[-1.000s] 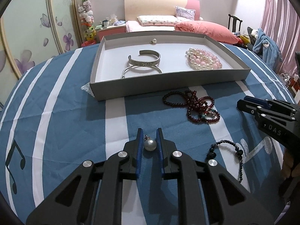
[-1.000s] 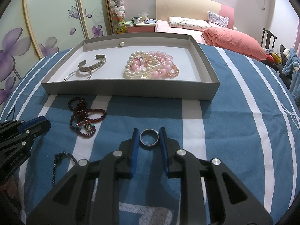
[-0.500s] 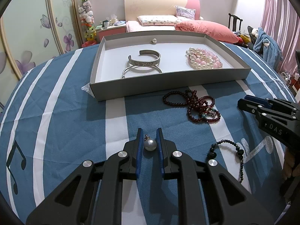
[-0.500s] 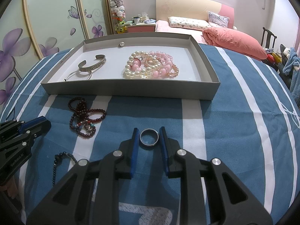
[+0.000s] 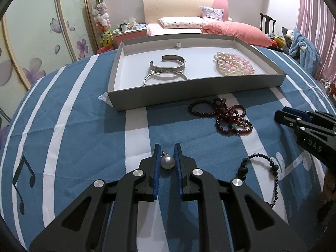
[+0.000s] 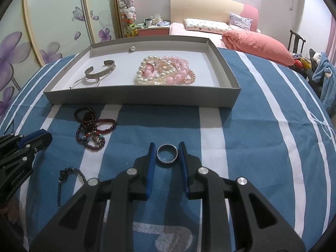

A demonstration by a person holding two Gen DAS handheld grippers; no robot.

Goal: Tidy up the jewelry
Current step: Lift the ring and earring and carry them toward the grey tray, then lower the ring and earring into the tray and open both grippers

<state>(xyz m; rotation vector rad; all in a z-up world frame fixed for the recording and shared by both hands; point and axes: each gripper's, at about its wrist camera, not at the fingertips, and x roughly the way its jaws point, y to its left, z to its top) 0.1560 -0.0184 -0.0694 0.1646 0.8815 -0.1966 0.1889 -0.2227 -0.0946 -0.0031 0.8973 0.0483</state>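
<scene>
My left gripper (image 5: 167,154) is shut on a pearl pendant (image 5: 167,161) and holds it just above the blue striped cloth. My right gripper (image 6: 167,152) is shut on a silver ring (image 6: 167,156). A grey tray (image 5: 195,92) lies ahead; it also shows in the right wrist view (image 6: 142,97). It holds a silver cuff (image 5: 168,66), a thin bangle (image 5: 164,76), pearl and pink bead strands (image 5: 233,64) and a small pearl (image 5: 178,45). Dark red bead bracelets (image 5: 226,115) and a black bead string (image 5: 262,174) lie on the cloth.
The table wears a blue cloth with white stripes (image 5: 73,121). A bed with pink bedding (image 5: 231,28) and a flowered wardrobe (image 5: 31,42) stand behind. The other gripper shows at the right edge of the left wrist view (image 5: 308,126).
</scene>
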